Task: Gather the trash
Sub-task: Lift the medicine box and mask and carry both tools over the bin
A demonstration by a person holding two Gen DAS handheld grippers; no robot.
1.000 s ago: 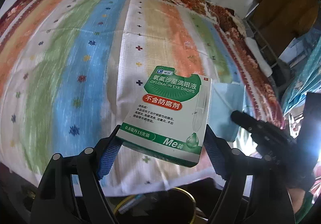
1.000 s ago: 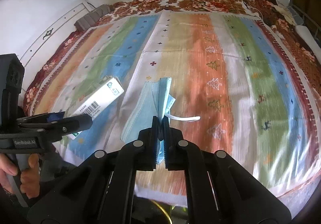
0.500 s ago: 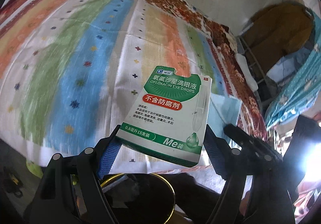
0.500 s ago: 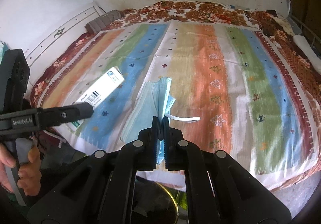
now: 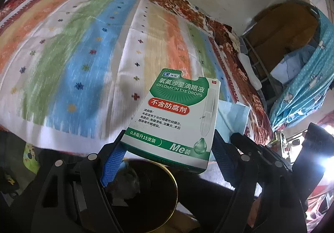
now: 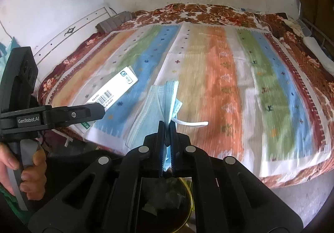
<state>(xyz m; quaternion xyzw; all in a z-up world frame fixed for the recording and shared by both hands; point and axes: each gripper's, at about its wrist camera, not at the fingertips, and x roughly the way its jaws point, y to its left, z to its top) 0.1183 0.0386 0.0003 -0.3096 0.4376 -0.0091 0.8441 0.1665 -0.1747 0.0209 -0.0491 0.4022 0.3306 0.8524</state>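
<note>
bin [image 5: 146,191] is the landmark, dark, gold rim, sits right under both grippers | eye drop box [image 5: 177,116] above its rim, light stiff card, left gripper [image 5: 169,155] clamps its bottom corners, looks solid | face mask [image 6: 160,107] over the bin too, floppy, featherlight, right gripper [image 6: 167,145] pinched tight on its fold
</note>
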